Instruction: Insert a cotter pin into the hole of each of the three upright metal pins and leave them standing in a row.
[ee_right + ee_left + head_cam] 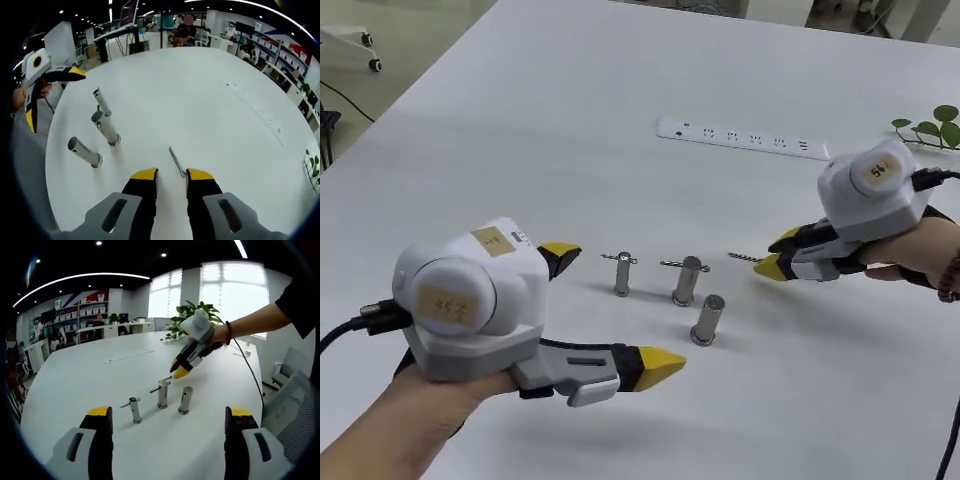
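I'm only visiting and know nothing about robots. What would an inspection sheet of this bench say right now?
Surface: white table.
Job's things: three upright metal pins; left pin and middle pin carry cotter pins, right pin has none.
Clutter: power strip.
Grippers: left gripper fingers open; right gripper grips a loose cotter pin.
Cables: left cable and right cable, one per gripper.
Surroundings: plant, shelves.

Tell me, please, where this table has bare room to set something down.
Free: the white tabletop between the white power strip and the three upright steel pins, and its near-right stretch. Crowded: around the pins, between the open left claw and the right claw gripping a thin cotter pin.
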### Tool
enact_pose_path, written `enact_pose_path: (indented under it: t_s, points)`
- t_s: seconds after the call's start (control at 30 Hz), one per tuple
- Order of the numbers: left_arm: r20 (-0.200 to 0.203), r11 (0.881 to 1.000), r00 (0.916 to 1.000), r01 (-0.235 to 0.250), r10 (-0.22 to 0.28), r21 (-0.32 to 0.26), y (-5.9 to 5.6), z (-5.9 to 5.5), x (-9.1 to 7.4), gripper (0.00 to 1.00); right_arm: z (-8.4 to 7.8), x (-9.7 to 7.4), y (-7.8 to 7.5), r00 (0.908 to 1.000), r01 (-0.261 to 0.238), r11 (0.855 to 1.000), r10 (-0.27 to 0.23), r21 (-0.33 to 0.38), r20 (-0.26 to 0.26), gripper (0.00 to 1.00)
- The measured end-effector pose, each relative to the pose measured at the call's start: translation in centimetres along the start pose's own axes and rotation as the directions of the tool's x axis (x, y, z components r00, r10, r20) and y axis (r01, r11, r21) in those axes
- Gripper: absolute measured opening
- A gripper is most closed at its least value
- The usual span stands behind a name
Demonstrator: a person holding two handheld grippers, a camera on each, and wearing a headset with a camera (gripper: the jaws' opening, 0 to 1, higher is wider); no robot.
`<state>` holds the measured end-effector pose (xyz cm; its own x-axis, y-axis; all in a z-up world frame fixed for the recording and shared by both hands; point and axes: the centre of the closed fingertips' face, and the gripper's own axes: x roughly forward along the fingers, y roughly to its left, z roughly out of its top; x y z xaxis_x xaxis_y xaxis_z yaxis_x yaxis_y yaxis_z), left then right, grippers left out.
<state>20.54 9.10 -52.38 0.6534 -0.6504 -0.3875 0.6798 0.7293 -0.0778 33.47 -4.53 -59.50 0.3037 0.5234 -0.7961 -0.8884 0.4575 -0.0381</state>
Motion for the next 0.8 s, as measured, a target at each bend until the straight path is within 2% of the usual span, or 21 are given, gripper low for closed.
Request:
enact_pose_path:
  t_s: [0.17, 0.23, 0.47, 0.6, 0.67, 0.77, 0.8]
  points:
    - [-0.004, 1.0, 1.0, 0.003, -0.003, 0.002, 0.0, -0.1, 0.0, 0.91, -0.2, 0.6, -0.6, 0.9999, 0.004, 1.0, -0.004, -0.001, -0.016, 0.14]
    - [-0.001, 1.0, 1.0, 0.003, -0.003, 0.001, 0.0, 0.0, 0.0, 0.91, -0.3, 0.9, -0.7, 0.9998, -0.001, 1.0, 0.001, 0.024, -0.019, 0.12]
    - [-0.004, 1.0, 1.0, 0.0, 0.0, -0.002, 0.1, -0.1, 0.0, 0.91, -0.4, 1.3, -0.8, 0.9992, -0.006, 1.0, 0.006, 0.015, -0.041, 0.06]
    - [-0.004, 1.0, 1.0, -0.001, 0.001, -0.004, 0.2, -0.1, 0.0, 0.9, -0.6, 1.4, -0.6, 0.9976, -0.011, 1.0, 0.009, -0.027, -0.068, 0.03]
    - [-0.004, 1.0, 1.0, -0.002, 0.002, -0.005, 0.2, -0.1, 0.0, 0.9, -0.9, 1.5, -1.0, 0.9967, -0.008, 0.999, 0.004, -0.043, -0.081, 0.0]
    - [-0.002, 1.0, 1.0, -0.001, 0.001, -0.005, 0.2, -0.1, 0.0, 0.9, -1.0, 1.4, -0.8, 0.9934, -0.017, 0.99, 0.001, -0.138, -0.115, 0.0]
    - [-0.002, 1.0, 1.0, 0.0, 0.0, -0.005, 0.2, -0.1, 0.0, 0.89, -1.0, 1.4, -0.6, 0.9926, -0.019, 0.99, 0.001, -0.141, -0.122, 0.0]
